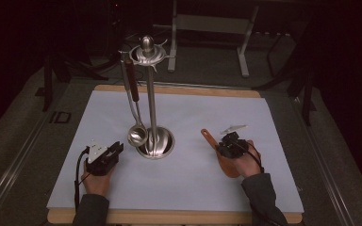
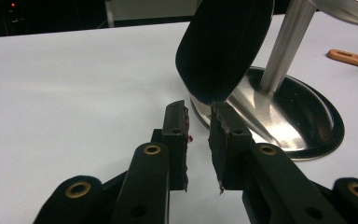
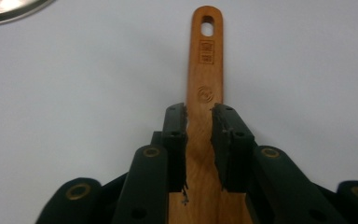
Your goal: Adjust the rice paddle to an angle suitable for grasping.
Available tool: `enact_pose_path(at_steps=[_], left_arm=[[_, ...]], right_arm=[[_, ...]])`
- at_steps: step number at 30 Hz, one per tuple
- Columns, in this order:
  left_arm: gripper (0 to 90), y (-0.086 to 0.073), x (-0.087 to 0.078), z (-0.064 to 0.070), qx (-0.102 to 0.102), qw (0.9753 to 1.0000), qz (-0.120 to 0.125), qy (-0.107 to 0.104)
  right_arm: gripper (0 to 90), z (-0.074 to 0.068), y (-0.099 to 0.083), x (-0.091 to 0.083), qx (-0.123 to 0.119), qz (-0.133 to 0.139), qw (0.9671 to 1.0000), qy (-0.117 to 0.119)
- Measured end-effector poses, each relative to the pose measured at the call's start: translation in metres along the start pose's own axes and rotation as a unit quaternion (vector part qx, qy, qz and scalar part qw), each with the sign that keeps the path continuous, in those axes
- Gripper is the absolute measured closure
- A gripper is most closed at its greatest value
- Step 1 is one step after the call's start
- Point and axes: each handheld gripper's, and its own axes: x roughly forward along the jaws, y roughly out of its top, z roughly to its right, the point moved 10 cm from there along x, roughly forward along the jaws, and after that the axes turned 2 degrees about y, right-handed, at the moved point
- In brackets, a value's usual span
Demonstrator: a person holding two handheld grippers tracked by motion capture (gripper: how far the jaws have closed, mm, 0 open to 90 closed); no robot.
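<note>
A wooden spatula point(image 1: 208, 137) lies flat on the white sheet right of centre, its handle point(image 3: 206, 70) pointing away, with a hanging hole at the tip. My right gripper point(image 1: 224, 141) point(image 3: 199, 112) is low over it, jaws shut against both sides of the handle. A tall steel utensil stand point(image 1: 151, 94) rises mid-table, and a ladle point(image 1: 137, 135) hangs from its top ring. Left of the stand's base, my left gripper point(image 1: 117, 149) point(image 2: 198, 112) rests with its jaws slightly apart and nothing between them. Just ahead of them are the dark ladle bowl point(image 2: 221, 46) and the base point(image 2: 284, 112).
A white sheet point(image 1: 184, 188) covers a wooden table with edges showing front and back. Beyond the far edge are dark floor and a metal frame's legs point(image 1: 243, 52). The stand's top ring point(image 1: 147, 55) has free hooks. Bare sheet lies between the two hands.
</note>
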Motion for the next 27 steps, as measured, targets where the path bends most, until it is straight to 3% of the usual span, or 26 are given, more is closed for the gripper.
enact_pose_path(at_steps=[5, 11, 17, 27], left_arm=[[76.7, 0.0, 0.0, 0.0, -0.001, 1.0, -0.001, 0.0], [76.7, 0.0, 0.0, 0.0, -0.001, 1.0, 0.0, 0.0], [76.6, 0.0, 0.0, 0.0, -0.001, 1.0, 0.0, -0.001], [76.6, 0.0, 0.0, 0.0, -0.001, 1.0, 0.0, -0.001]], right_arm=[[72.6, 0.003, 0.006, 0.009, -0.001, -0.011, 0.9999, 0.0], [66.0, 0.006, 0.012, 0.02, 0.016, -0.008, 0.9998, 0.002], [65.3, 0.006, 0.012, 0.031, 0.018, -0.019, 0.9996, -0.012], [66.1, 0.019, -0.002, 0.022, 0.04, -0.03, 0.9984, -0.024]])
